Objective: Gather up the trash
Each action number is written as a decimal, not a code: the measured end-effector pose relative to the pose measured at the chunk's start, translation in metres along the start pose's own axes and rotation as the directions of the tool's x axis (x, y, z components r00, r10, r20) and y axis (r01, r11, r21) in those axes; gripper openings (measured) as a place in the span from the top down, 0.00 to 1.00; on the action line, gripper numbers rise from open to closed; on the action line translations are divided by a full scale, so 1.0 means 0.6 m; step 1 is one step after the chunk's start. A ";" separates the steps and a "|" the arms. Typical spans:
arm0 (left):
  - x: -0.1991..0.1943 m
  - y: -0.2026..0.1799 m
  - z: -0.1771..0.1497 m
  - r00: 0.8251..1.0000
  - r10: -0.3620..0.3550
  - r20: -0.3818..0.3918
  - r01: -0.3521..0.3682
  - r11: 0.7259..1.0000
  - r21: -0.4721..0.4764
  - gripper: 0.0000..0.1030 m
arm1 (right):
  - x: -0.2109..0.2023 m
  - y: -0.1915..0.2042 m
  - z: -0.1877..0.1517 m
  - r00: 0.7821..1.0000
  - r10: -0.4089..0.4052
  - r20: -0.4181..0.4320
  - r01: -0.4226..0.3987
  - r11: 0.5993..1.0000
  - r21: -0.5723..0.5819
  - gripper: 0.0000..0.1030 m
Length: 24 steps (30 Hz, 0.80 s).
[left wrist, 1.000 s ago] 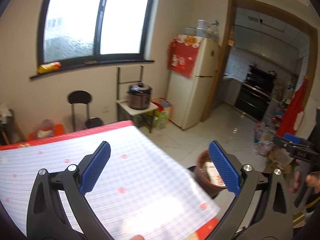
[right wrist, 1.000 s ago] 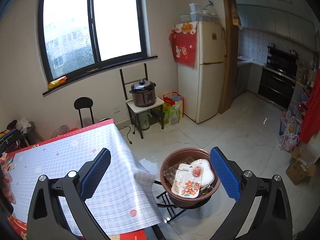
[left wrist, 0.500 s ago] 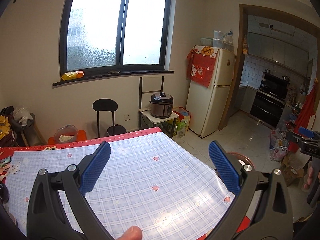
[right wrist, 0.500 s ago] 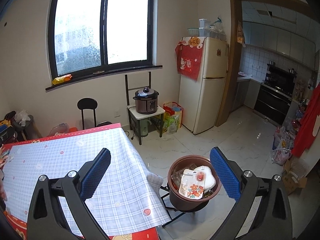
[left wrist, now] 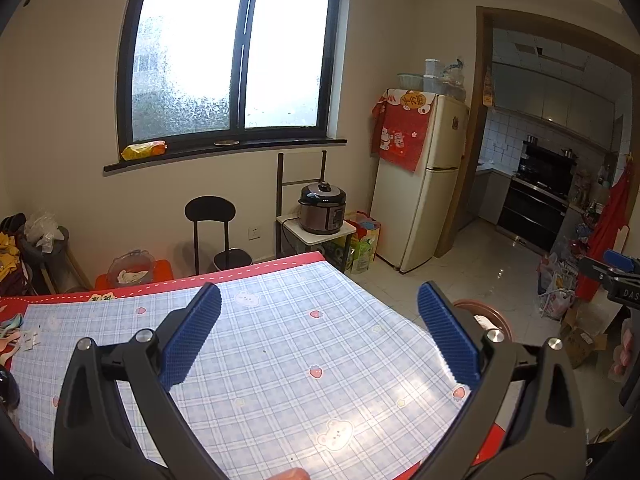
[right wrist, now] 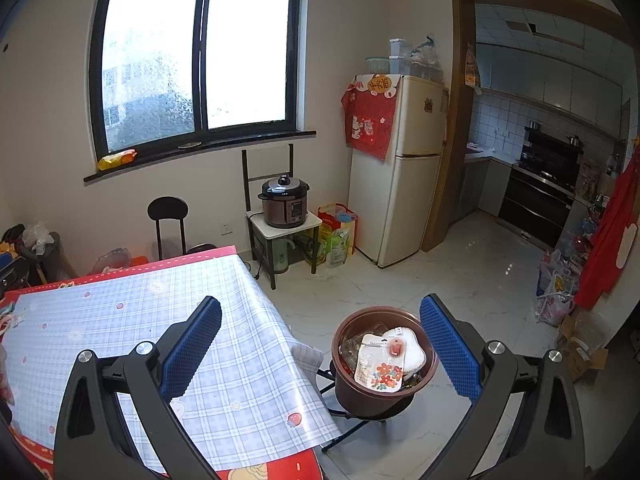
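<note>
The room was a dining corner with a dark-framed window (left wrist: 236, 60), a cream fridge (right wrist: 404, 168) draped in red cloth, and a pale glossy tile floor (right wrist: 460, 276) running to a kitchen doorway at 2 o'clock. The only writing partly legible was white lettering, "DAS", on the black body of the right gripper seen at 3 o'clock in the left view; the print on the fridge cloth was too small to read.

The left gripper (left wrist: 318, 334) hung above the table (left wrist: 280, 344) with its ribbed blue pads (left wrist: 192, 334) spread wide and holding nothing. The right gripper (right wrist: 320, 342) was likewise wide apart and empty, level over the table's corner. The tablecloth was shiny blue-and-white plaid plastic with small strawberries and bears, edged in red.

The bin (right wrist: 380, 364), a round brown tub on a black wire stand, sat on the floor just beside the table's corner, at 4 o'clock in the right view. The trash (right wrist: 378, 364) lay inside it: a flat floral card package and clear plastic wrap.

A black-lidded cooker (right wrist: 285, 200) stood on a small white stand at 12 o'clock.
</note>
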State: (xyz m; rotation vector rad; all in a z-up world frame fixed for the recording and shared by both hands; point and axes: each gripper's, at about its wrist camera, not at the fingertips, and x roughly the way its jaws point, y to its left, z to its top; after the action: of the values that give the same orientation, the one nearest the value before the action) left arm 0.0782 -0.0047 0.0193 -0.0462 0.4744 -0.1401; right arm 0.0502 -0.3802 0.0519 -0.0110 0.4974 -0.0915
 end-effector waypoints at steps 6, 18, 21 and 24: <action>0.006 -0.010 -0.001 1.000 -0.011 -0.006 0.011 1.000 0.008 0.06 | -0.001 -0.004 -0.001 1.000 -0.010 -0.003 0.010 1.000 0.002 0.05; 0.008 -0.020 -0.005 1.000 -0.015 -0.015 0.015 1.000 0.009 0.06 | -0.005 -0.005 -0.004 1.000 -0.013 -0.003 0.013 1.000 0.004 0.05; 0.008 -0.020 -0.005 1.000 -0.015 -0.015 0.015 1.000 0.009 0.06 | -0.005 -0.006 -0.004 1.000 -0.012 -0.003 0.012 1.000 0.005 0.05; 0.007 -0.022 -0.007 1.000 -0.017 -0.015 0.017 1.000 0.006 0.06 | -0.006 -0.006 -0.003 1.000 -0.013 -0.002 0.013 1.000 0.005 0.05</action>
State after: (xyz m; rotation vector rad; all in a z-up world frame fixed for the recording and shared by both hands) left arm 0.0785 -0.0187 0.0143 -0.0435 0.4890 -0.1588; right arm 0.0460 -0.3834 0.0519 -0.0094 0.4993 -0.1053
